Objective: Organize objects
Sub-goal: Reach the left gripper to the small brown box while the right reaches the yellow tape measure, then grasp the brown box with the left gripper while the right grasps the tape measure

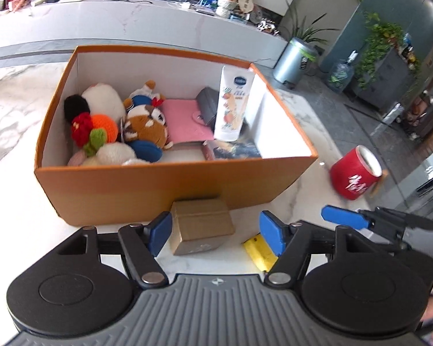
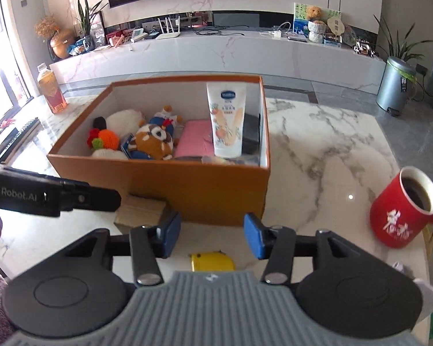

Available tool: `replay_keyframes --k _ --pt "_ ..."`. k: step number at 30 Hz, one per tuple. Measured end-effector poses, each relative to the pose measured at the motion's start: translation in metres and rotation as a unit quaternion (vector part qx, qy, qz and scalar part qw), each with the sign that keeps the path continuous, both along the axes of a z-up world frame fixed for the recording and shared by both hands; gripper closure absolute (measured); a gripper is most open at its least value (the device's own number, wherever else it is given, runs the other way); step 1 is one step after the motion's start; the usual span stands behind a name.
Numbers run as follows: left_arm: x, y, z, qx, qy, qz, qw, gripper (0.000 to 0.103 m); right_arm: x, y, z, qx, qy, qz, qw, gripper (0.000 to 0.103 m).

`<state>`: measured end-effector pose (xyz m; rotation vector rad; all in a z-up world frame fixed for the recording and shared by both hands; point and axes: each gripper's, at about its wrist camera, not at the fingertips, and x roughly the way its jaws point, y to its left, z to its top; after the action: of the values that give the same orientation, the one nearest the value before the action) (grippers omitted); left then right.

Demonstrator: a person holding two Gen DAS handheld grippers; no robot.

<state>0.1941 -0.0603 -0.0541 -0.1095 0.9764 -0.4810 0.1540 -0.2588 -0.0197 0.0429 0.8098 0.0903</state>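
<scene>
The orange box (image 1: 164, 184) is set open-topped on the marble table (image 2: 326, 144), evidently as the collecting place: plush toys (image 1: 141, 124) are packed at its left, a pink pouch (image 1: 182, 121) is laid flat in the middle, and a lotion tube (image 1: 232, 103) is leaned upright in the right corner. 3 things are left outside it. A small cardboard box (image 1: 200, 227) lies against the orange box's front wall, a yellow object (image 2: 212, 261) lies on the table just beside it, and a red mug (image 2: 404, 207) with dark liquid is stood well apart to the right. The left gripper (image 1: 216, 232) is held wide apart, empty, with the cardboard box just ahead between its fingers. The right gripper (image 2: 212, 235) is likewise parted and empty, above the yellow object.
</scene>
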Motion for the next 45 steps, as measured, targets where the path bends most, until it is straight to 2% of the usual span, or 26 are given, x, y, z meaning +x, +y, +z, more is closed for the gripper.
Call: replay_keyframes --k 2,3,7,14,17,21,24,27,37,45 --pt "-0.002 -0.006 -0.010 0.013 -0.001 0.010 0.9999 0.024 -0.007 -0.001 -0.032 -0.006 0.001 -0.009 1.000 0.046" --pt "-0.002 -0.009 -0.014 0.017 0.002 0.015 0.9997 0.023 -0.007 -0.001 -0.032 -0.006 0.001 -0.009 1.000 0.045" --pt "0.000 -0.018 -0.025 0.030 0.007 0.029 0.9991 0.023 -0.001 0.000 -0.068 -0.012 0.020 -0.006 1.000 0.042" --pt "0.002 -0.035 -0.038 0.083 0.000 0.033 0.9960 0.022 0.004 -0.002 -0.088 0.008 0.037 0.002 0.999 0.037" --pt "0.002 -0.038 -0.040 0.099 -0.004 0.036 0.9944 0.022 0.005 -0.004 -0.090 0.017 0.038 0.003 0.999 0.037" --pt "0.005 -0.038 -0.039 0.094 -0.001 0.039 0.9948 0.022 0.007 -0.003 -0.094 0.019 0.039 0.004 0.999 0.038" --pt "0.010 -0.037 -0.042 0.088 0.008 0.042 0.9952 0.024 0.007 -0.002 -0.095 0.019 0.038 0.007 0.999 0.046" --pt "0.012 -0.038 -0.042 0.087 0.014 0.040 0.9953 0.027 0.006 0.001 -0.096 0.011 0.037 0.009 0.999 0.049" --pt "0.012 -0.034 -0.040 0.087 0.022 0.042 0.9951 0.031 0.001 0.000 -0.095 0.013 0.036 0.008 0.999 0.050" --pt "-0.004 -0.021 -0.023 0.064 0.018 0.039 0.9970 0.031 -0.008 -0.001 -0.080 0.014 0.021 0.008 1.000 0.050"
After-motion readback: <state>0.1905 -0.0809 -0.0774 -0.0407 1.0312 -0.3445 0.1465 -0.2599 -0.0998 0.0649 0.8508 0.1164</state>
